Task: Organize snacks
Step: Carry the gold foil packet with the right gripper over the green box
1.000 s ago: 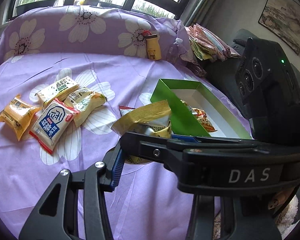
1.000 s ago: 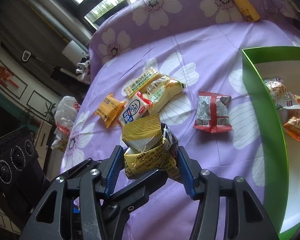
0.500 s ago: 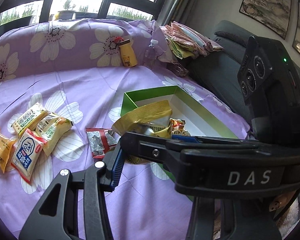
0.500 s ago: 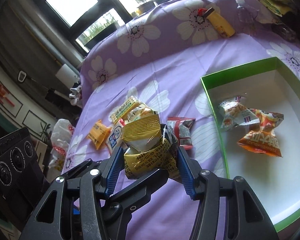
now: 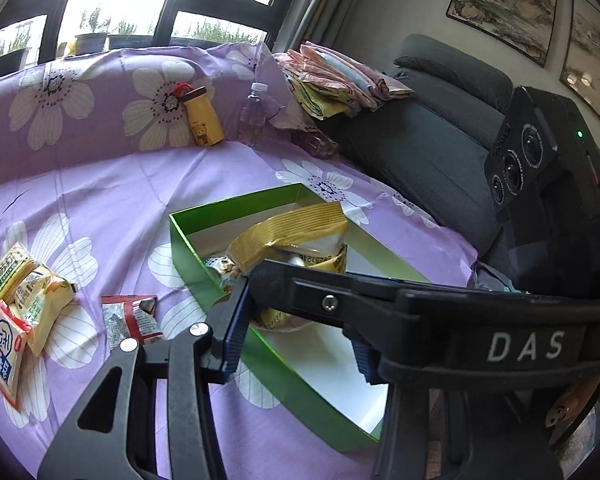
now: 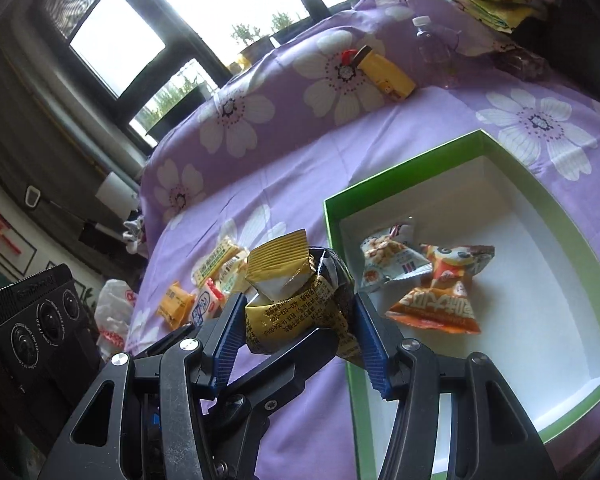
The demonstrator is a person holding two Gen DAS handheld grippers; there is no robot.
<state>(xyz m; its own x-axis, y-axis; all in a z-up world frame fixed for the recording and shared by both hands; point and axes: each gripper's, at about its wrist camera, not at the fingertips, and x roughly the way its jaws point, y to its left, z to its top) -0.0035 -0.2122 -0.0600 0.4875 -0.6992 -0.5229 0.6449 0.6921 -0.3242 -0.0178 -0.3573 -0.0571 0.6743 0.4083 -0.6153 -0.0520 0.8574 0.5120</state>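
- The purple cloth with white flowers [image 6: 284,184] covered the whole surface, with bare fabric between the scattered packets and the box.
- The green cardboard box with a white floor [image 6: 452,148] lay right, its far half bare.
- The right gripper [image 6: 298,316], marked "DAS", clamped a crumpled gold foil snack packet [image 6: 296,300] at the box's left wall.
- The left gripper [image 5: 296,344] stood apart around it; whether touching, unclear.
- An orange triangular packet [image 6: 440,300] lay inside.

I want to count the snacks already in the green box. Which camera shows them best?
The right wrist view: two packets lie in plain sight in the green box. In the left wrist view the held gold packet hides nearly all of them.
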